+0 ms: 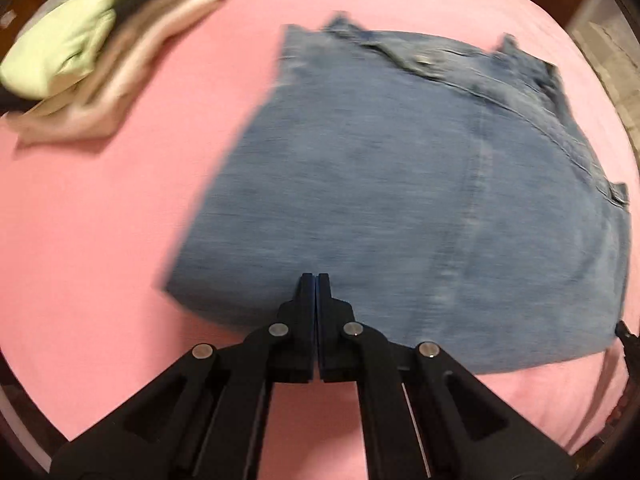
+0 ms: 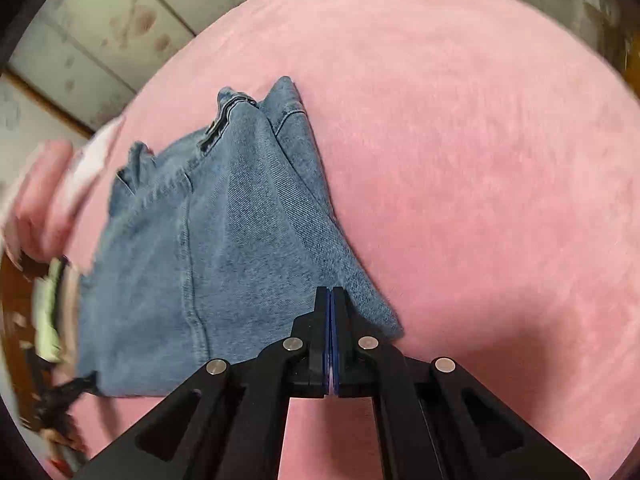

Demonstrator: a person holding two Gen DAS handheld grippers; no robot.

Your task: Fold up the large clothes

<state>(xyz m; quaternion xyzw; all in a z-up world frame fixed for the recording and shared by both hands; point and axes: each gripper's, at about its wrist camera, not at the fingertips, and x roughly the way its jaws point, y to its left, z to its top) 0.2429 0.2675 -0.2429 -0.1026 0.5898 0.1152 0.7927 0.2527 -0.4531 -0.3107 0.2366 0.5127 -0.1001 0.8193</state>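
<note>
A pair of blue jeans (image 1: 400, 184) lies folded into a rough rectangle on the pink bed sheet (image 1: 100, 260). The waistband is at the far end. My left gripper (image 1: 316, 278) is shut with nothing between its fingers, its tips over the jeans' near folded edge. In the right wrist view the same jeans (image 2: 224, 232) lie to the left, zipper and waistband at the far end. My right gripper (image 2: 330, 292) is shut and empty, over the jeans' near right corner. The right gripper's tip shows at the left wrist view's right edge (image 1: 626, 334).
A pile of folded clothes (image 1: 100, 52), light green and pale pink, sits at the sheet's far left. It also shows blurred at the left edge of the right wrist view (image 2: 52, 288). Tiled floor (image 2: 80, 40) lies beyond the bed's edge. Pink sheet (image 2: 480, 160) spreads right of the jeans.
</note>
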